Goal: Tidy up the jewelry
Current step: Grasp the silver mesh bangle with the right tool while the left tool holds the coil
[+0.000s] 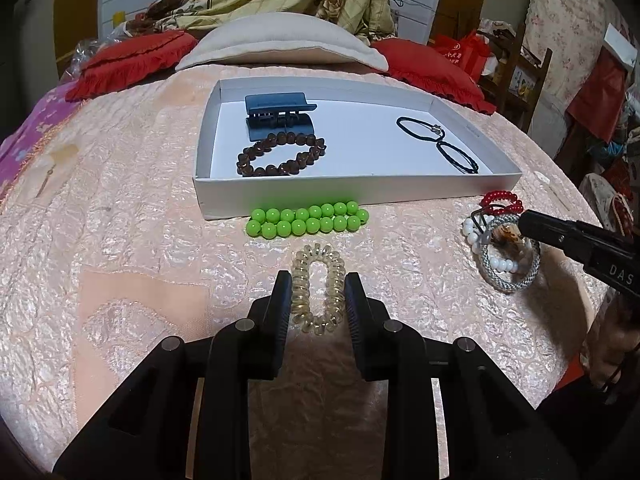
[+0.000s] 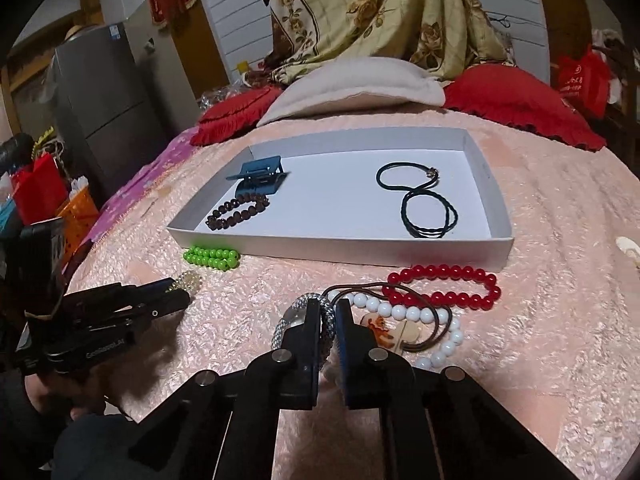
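A white tray [image 1: 280, 196] on the pink bedspread holds a blue hair clip [image 1: 278, 114], a brown bead bracelet [image 1: 280, 154] and a black cord necklace [image 1: 438, 142]. My left gripper [image 1: 318, 284] is closed around a clear coil hair tie [image 1: 318, 288] lying on the bedspread. A green bead bracelet [image 1: 306, 218] lies just before the tray. My right gripper [image 2: 329, 312] is shut on a silver-grey braided ring [image 2: 326, 320]. Beside it lie a white bead bracelet [image 2: 404, 314], a red bead bracelet [image 2: 440, 284] and a brown hair tie with a charm [image 2: 384, 330].
A beige pillow [image 1: 284, 42] and red cushions [image 1: 132, 62] lie behind the tray. A grey fridge [image 2: 104, 108] and red bags [image 2: 36, 188] stand left of the bed. A wooden shelf [image 1: 520, 76] stands to the right.
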A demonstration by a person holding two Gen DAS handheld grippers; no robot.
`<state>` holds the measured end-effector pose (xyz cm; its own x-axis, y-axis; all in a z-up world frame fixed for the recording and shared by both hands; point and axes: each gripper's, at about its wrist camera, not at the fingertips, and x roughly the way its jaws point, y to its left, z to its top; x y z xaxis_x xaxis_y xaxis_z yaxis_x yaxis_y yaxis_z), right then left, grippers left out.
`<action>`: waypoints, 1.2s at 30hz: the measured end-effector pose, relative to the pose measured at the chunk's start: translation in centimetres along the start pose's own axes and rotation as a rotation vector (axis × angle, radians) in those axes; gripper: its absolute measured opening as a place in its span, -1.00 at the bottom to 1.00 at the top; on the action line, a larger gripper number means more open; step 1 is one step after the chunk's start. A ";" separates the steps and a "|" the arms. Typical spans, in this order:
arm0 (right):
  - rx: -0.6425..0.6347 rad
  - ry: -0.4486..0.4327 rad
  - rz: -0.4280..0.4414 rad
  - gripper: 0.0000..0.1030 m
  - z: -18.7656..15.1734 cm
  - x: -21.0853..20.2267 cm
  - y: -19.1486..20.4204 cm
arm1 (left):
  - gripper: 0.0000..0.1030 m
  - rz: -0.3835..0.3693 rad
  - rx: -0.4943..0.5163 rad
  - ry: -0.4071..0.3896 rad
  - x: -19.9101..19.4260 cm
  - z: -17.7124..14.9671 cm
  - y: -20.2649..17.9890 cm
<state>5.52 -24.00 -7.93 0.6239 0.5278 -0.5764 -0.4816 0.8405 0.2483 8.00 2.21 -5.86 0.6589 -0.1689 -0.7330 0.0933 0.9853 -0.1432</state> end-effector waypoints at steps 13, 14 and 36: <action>0.000 -0.101 0.025 -0.87 -0.3 -3.8 0.8 | -0.51 0.013 0.019 -0.056 -4.6 0.8 -1.4; -0.001 -0.103 0.022 -0.87 -0.4 -4.0 0.8 | -0.51 0.018 0.022 -0.058 -4.8 0.8 -1.5; -0.007 -0.097 -0.020 -0.87 -1.2 -4.2 1.4 | -0.51 0.020 0.040 -0.074 -6.7 1.0 -2.6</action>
<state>1.44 -25.19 -6.11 0.6903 0.5203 -0.5028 -0.4722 0.8505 0.2319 4.10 0.79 0.12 0.7144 -0.1482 -0.6838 0.1083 0.9889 -0.1012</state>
